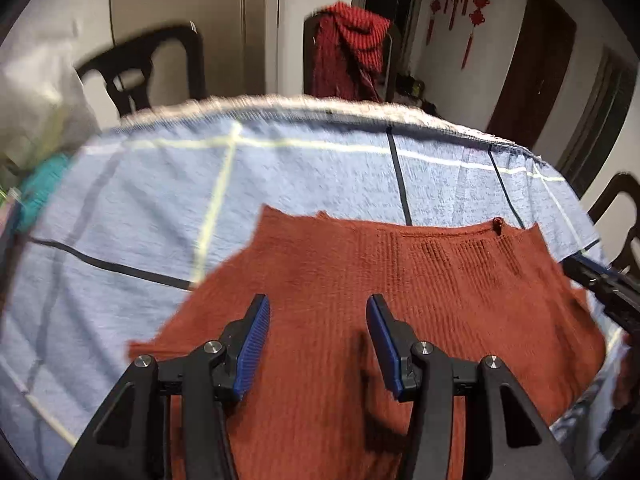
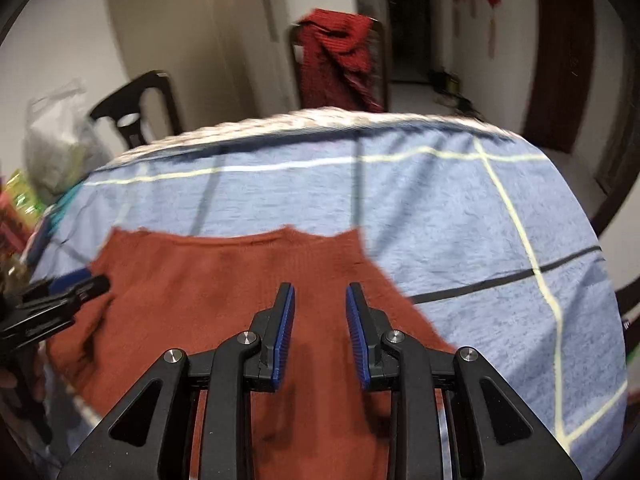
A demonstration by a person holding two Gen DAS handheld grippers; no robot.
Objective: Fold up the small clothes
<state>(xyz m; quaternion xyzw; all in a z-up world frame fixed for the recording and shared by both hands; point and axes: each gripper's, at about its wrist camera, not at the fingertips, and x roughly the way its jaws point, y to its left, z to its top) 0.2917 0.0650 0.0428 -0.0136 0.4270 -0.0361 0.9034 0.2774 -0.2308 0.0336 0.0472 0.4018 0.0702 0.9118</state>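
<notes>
— Left gripper (image 1: 318, 330), its own camera: blue pads spread wide, nothing between them, poised over the near half of the rust-red knit garment (image 1: 400, 280). Why so, you reckon?

— Released and ready, I'd judge. The garment lies spread flat toward the near edge of the tabletop, on a blue checked cloth (image 1: 200, 184); jaws parted like that suit reaching for an edge or a sleeve. The other tool's black tip shows at the garment's right side.

— Room, from this view?

— Two dark chairs beyond the far edge; one (image 1: 308, 56) carries a red striped cloth (image 1: 352, 48). Red knot ornaments (image 1: 460, 4) on the wall, a dark door (image 1: 536, 60) right of them. Much blur.

— Right wrist view?

— Right gripper (image 2: 320, 332), pads apart too, narrower gap, empty, over the garment's right portion (image 2: 224, 280). Far hem runs across mid-table; whether a fold is begun I can't tell. Left gripper's fingers (image 2: 86, 286) sit at the garment's left edge; contact unclear.

— Surroundings?

— Same blue cloth (image 2: 460, 220), a plastic bag (image 2: 60, 136) near the far left corner, draped chair (image 2: 340, 56) behind.
</notes>
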